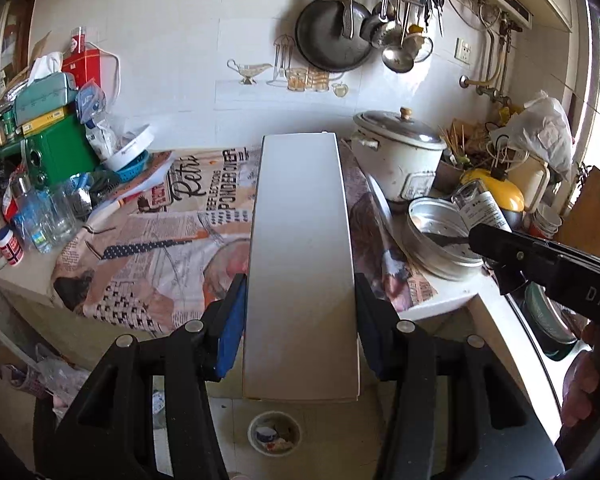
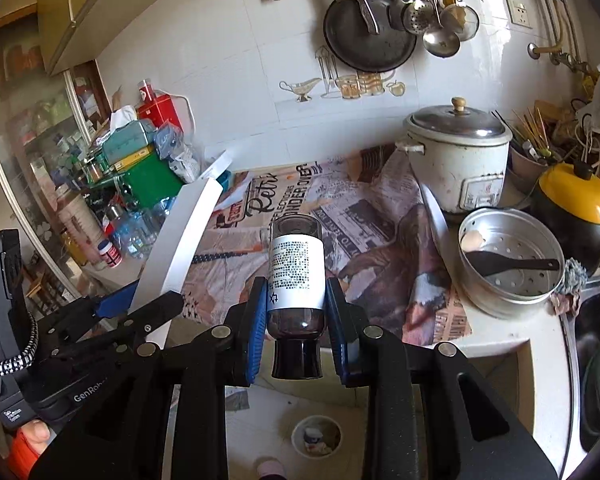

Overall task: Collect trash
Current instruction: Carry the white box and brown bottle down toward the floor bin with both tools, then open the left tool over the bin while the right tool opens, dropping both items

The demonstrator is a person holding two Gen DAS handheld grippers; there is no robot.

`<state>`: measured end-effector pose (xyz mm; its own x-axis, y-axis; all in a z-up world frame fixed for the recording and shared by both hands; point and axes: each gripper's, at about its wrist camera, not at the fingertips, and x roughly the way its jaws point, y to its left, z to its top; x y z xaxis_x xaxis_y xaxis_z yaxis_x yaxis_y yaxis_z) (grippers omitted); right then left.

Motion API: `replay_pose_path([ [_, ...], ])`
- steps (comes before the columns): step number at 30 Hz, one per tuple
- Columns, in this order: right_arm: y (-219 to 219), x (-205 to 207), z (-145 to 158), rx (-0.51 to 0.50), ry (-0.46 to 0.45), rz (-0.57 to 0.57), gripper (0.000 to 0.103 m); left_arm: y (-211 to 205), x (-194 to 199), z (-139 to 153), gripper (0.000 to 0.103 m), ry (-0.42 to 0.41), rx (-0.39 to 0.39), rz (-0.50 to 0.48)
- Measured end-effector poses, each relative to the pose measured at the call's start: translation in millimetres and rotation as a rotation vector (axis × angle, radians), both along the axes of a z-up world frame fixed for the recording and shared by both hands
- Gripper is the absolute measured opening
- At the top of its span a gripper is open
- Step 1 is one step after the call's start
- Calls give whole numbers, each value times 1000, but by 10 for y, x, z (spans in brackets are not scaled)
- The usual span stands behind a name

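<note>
Two pieces of trash held, one per gripper, both out past the counter edge and above the bin on the floor, presumably lined up for dropping. Left gripper clamped across a long white box, jaws set moderately wide, blue pads flat against its sides. Right gripper closed narrower on a dark bottle, cap toward the camera, pads pressing the label. Nothing released yet.
</note>
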<state>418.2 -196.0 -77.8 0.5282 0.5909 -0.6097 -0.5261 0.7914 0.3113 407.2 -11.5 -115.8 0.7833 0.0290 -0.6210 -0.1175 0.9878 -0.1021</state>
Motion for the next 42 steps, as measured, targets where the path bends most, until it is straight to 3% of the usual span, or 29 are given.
replay_pose_path([
  [6,80,-144,-448,-43,92,-6,26,-16,-70,-660,50,161,-60,-23],
  [11,260,-224,-1015,-96,180,-23,26,121,-145,-1253,50,251,-81,-49],
  [17,493,-309,-1975,-161,315,-50,26,461,-206,-2126,50,384,-124,-48],
  [25,745,-410,-3276,-216,484,-64,26,840,-317,-3499,50,549,-168,-2],
  [31,949,-352,-4098,-251,557,-17,26,973,-352,-4267,50,610,-199,14],
  [36,1104,-300,-4440,-291,580,18,32,955,-336,-4660,50,631,-201,-6],
  [42,929,-360,-4461,-275,580,-12,37,830,-194,-4841,50,642,-208,-37],
])
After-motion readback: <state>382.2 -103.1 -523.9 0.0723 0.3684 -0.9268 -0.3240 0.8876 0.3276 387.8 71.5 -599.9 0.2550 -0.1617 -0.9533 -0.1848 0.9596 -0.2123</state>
